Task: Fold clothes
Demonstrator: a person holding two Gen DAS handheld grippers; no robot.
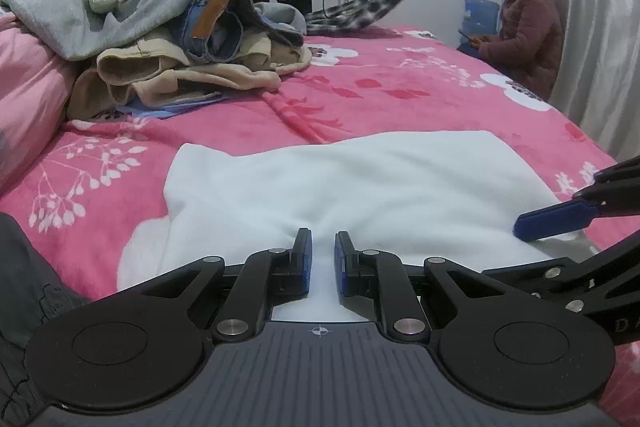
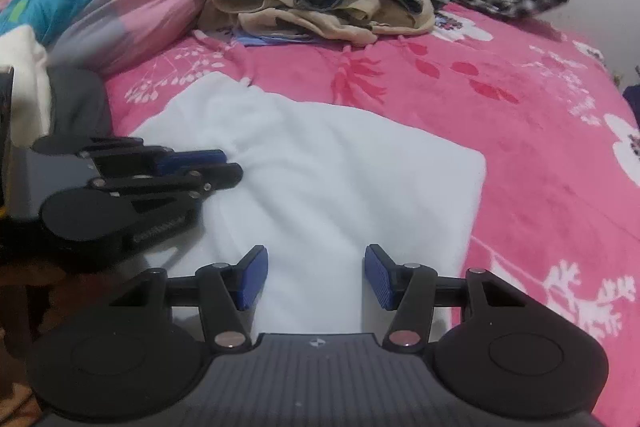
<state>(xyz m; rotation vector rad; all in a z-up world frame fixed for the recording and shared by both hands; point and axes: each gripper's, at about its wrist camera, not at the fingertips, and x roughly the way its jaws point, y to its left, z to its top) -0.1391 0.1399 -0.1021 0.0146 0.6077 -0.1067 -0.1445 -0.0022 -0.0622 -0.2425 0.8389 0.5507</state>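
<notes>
Our left gripper point(image 1: 323, 247) pinches the near edge of the white cloth point(image 1: 360, 187) lying on the pink bed point(image 1: 400, 87). Our right gripper point(image 2: 316, 267) hangs open above it. With one weak pinch, the cloth could slip out and bunch up.

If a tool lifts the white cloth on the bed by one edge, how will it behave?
The white cloth will probably hang limp, since it lies soft and wrinkled on the pink blanket. It looks like fleece, so likely light and not slippery between the pads. Being folded in layers, it may open out when raised.
</notes>
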